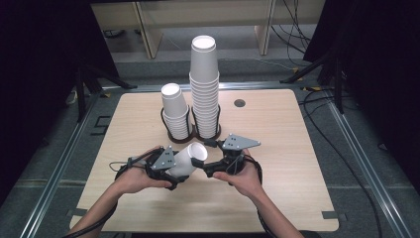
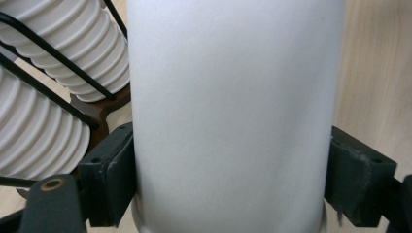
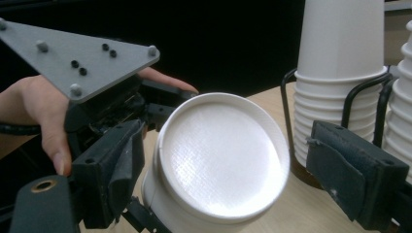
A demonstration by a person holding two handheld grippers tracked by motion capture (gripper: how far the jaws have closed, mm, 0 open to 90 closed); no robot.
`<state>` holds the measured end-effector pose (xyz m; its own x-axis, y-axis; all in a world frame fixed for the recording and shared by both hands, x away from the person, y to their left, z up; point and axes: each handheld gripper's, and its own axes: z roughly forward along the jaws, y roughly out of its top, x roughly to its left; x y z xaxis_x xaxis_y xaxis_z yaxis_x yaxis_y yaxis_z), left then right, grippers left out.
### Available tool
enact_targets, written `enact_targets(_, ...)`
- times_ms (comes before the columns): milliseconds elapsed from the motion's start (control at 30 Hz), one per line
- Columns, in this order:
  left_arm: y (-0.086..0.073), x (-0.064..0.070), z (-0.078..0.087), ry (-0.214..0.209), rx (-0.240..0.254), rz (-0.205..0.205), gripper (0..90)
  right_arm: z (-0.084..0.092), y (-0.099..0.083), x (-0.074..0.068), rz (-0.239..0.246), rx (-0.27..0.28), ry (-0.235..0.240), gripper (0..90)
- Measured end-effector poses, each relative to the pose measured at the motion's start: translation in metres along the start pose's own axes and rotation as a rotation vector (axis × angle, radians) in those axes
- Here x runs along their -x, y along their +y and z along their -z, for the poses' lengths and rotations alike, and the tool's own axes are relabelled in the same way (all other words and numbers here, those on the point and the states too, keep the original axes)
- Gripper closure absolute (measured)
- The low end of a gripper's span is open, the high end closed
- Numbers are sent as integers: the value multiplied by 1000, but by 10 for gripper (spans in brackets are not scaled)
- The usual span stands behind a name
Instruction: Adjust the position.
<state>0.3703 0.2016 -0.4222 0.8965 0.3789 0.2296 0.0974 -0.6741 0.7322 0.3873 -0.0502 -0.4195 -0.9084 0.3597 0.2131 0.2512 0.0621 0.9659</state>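
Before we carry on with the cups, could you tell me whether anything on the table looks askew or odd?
The shorter cup stack leans left in its black wire holder, while the taller stack stands straight. One paper cup lies tilted on its side in the left tongs. Nothing looks spilled or damaged.

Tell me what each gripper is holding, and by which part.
The left gripper grips a white paper cup across its side wall near the rim. The right gripper stands open around its base end, holding nothing.
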Motion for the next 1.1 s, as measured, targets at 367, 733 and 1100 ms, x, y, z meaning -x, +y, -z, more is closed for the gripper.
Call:
enact_targets(367,-8,2,-2,1,-47,-36,180,22,4,6,-3,18,-23,147)
enact_targets(733,-4,-6,4,-24,-121,-112,182,18,-8,1,-27,7,8,148)
enact_targets(1100,1,-15,11,-109,-239,-196,182,19,-14,1,26,-25,15,157)
